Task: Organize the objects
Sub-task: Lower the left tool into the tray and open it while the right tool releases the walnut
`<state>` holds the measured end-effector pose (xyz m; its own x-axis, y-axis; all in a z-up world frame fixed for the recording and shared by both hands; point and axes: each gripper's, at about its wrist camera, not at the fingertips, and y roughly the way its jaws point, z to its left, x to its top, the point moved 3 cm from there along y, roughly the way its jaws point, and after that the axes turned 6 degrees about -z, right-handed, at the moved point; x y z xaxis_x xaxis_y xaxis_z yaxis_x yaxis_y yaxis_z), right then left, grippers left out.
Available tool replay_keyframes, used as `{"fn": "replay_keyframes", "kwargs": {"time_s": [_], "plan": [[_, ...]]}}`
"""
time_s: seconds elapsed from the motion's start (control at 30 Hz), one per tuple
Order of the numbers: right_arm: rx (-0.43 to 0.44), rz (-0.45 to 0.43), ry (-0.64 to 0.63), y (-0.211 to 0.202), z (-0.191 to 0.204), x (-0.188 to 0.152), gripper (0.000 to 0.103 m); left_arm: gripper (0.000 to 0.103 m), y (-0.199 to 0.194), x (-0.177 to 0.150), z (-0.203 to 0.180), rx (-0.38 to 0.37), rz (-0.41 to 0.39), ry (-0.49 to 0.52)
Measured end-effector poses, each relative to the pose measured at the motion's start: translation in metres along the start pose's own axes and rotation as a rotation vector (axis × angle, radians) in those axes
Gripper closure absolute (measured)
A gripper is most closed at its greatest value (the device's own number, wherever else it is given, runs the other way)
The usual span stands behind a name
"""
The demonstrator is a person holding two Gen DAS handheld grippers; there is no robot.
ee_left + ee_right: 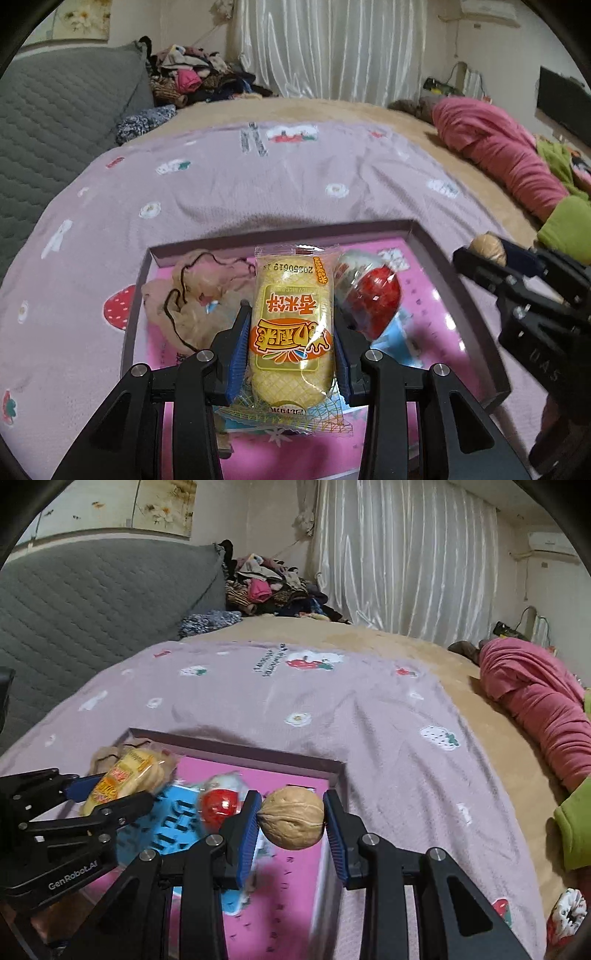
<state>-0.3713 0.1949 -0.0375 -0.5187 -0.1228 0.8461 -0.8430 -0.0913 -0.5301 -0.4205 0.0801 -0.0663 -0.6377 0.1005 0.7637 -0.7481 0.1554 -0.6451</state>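
My left gripper (291,325) is shut on a yellow rice cracker packet (290,321) and holds it over a shallow pink-lined box (461,280) on the bed. In the box lie a crumpled beige cloth bag (192,291) at the left and a red wrapped sweet (373,295) at the right. My right gripper (291,816) is shut on a walnut (291,816) above the box's right edge (334,771). The walnut (487,249) and right gripper also show at the right of the left wrist view. The packet (125,779) shows in the right wrist view.
The box rests on a lilac strawberry-print blanket (258,184) over a tan bedspread. A pink garment (495,147) and green cloth (565,225) lie at the right. A grey quilted headboard (55,122) and a pile of clothes (195,74) stand behind.
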Motion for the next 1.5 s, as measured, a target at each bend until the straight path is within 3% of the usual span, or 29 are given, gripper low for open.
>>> {"fn": "replay_keyframes", "kwargs": {"time_s": [0.57,1.03,1.2,1.27,1.43,1.5], "plan": [[-0.025,0.141,-0.077,0.042,0.011,-0.028,0.068,0.062,0.026,-0.017,0.002,-0.005,0.101,-0.001],[-0.046,0.2,-0.086,0.06,0.011,-0.041,0.068,0.061,0.041,-0.025,0.005,0.001,0.152,-0.014],[-0.045,0.209,-0.09,0.061,0.012,-0.042,0.066,0.046,0.043,-0.025,0.007,0.001,0.164,-0.027],[-0.05,0.205,-0.091,0.06,0.012,-0.041,0.057,0.042,0.042,-0.025,0.007,0.008,0.165,-0.024],[-0.061,0.2,-0.096,0.059,0.011,-0.04,0.055,0.038,0.038,-0.024,0.007,0.024,0.158,-0.013],[-0.064,0.197,-0.096,0.057,0.011,-0.039,0.052,0.032,0.035,-0.023,0.007,0.029,0.154,-0.01]]}}
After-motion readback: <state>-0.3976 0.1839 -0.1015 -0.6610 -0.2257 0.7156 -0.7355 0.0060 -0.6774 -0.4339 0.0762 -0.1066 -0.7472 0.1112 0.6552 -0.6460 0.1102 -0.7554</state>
